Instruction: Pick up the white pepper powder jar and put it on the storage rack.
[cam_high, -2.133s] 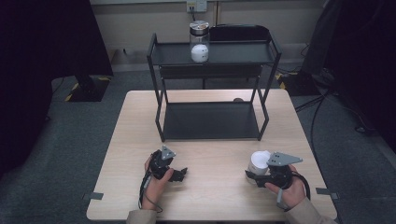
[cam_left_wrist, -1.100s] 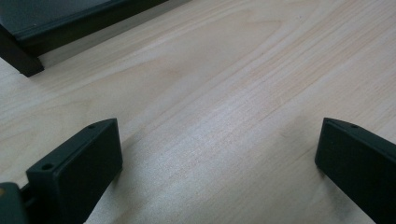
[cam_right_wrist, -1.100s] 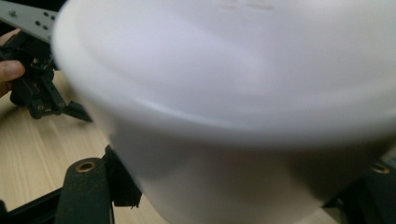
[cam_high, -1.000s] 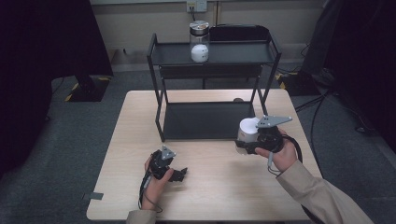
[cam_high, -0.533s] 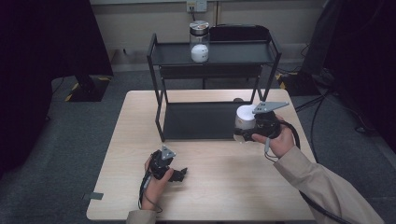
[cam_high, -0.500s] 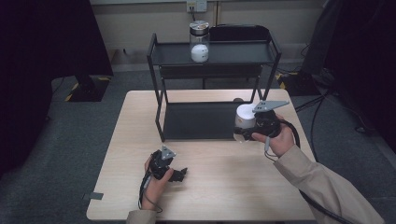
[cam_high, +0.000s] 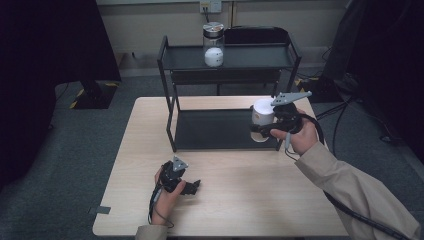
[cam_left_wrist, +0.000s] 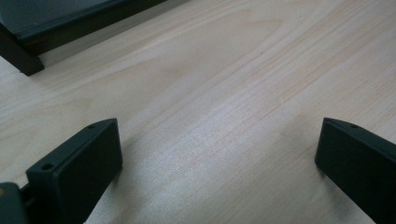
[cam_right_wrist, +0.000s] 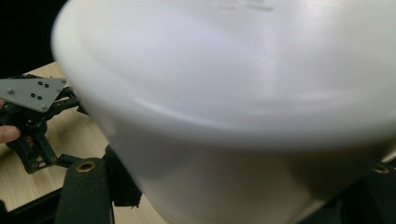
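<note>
- Your white cup (cam_high: 262, 113), held above the table (cam_high: 235, 210), looks like smooth, matt plastic.
- The table is pale wood with fine grain and a satin sheen.
- The rack (cam_high: 172, 120) standing on that table looks like matt black metal.
- The jar (cam_high: 213, 44) on the rack's top shelf is clear and glossy.

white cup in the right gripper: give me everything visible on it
The white cup looks like plain matte plastic, wider at the rim than at the base, with no handle in view. It stands about upright in the air, clamped low on its wall by the right gripper, in front of the black rack's lower shelf. Its contents can't be seen.
</note>
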